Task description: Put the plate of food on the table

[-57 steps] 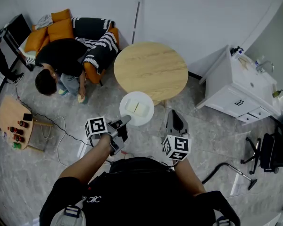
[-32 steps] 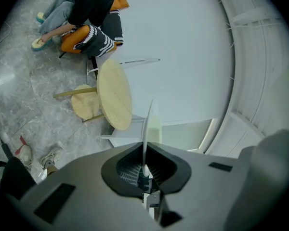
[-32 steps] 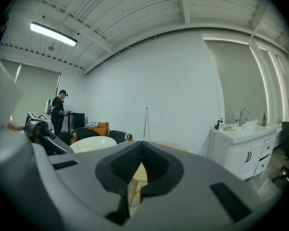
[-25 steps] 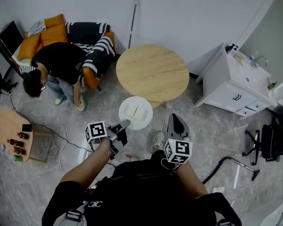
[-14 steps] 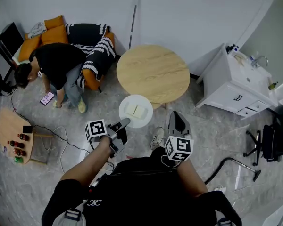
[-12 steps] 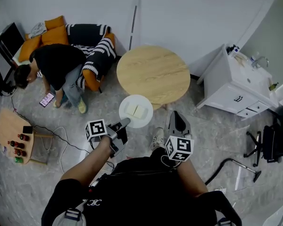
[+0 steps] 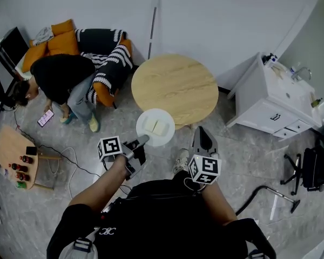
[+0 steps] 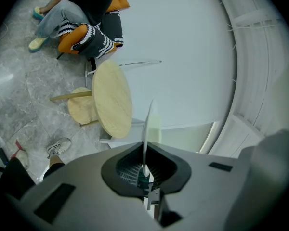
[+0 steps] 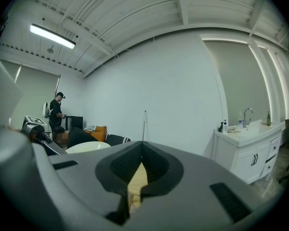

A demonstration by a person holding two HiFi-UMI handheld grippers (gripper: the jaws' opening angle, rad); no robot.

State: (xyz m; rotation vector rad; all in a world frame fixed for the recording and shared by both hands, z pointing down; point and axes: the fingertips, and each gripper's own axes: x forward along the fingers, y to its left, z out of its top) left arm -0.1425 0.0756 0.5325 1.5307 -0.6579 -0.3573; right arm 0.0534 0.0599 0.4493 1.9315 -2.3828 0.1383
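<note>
A white plate [image 7: 155, 127] with pale slices of food [image 7: 156, 127] hangs over the floor, just short of the round wooden table [image 7: 174, 85]. My left gripper [image 7: 142, 140] is shut on the plate's near rim. In the left gripper view the plate [image 8: 147, 124] shows edge-on, clamped between the jaws of that gripper [image 8: 144, 170], with the table [image 8: 111, 100] beyond it. My right gripper [image 7: 200, 129] hangs to the right of the plate, shut and holding nothing. In the right gripper view the plate [image 9: 86, 147] shows at the left, past the closed jaws of the right gripper [image 9: 141, 146].
A person in black [image 7: 59, 77] bends over beside a sofa [image 7: 105, 45] with orange cushions at the back left. A white sink cabinet [image 7: 270, 99] stands right of the table. A small wooden side table [image 7: 11, 144], cables, a black office chair [image 7: 313, 169] and my shoe [image 7: 179, 161] are on the floor.
The person by the sofa has stood up from a crouch and bent to the left, with a phone now showing. The plate and both grippers have hardly moved.
</note>
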